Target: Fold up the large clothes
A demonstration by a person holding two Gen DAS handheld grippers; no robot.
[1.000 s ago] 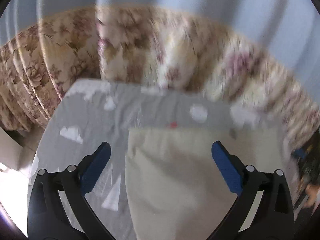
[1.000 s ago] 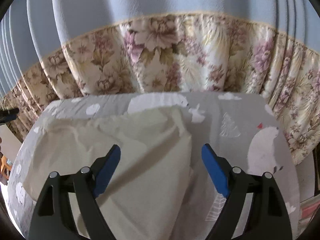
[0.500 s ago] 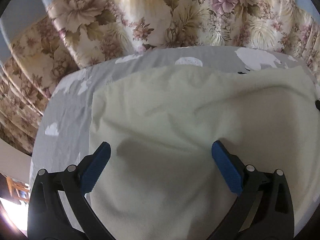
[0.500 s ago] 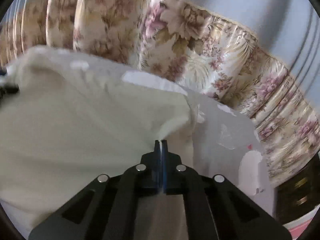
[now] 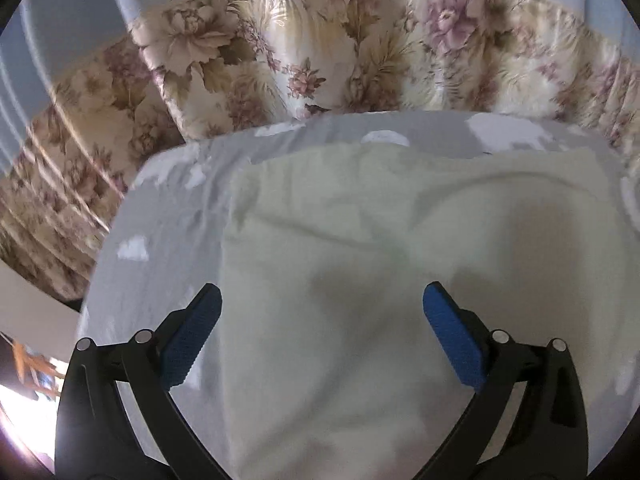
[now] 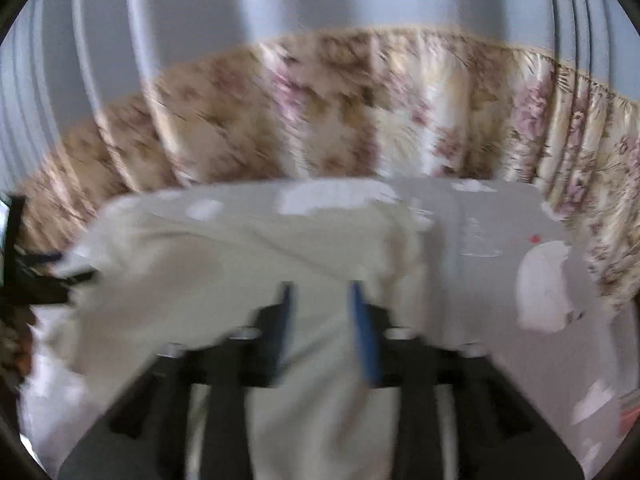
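Now parted again: right hand-held gripper [image 6: 322,300].

The right gripper [image 6: 320,304] was pinched tight on the cream cloth [image 6: 224,264] half a second ago. Now its jaws are partway apart, with cloth between them. The left gripper [image 5: 322,312] is lower and closer over the cloth than a second ago.
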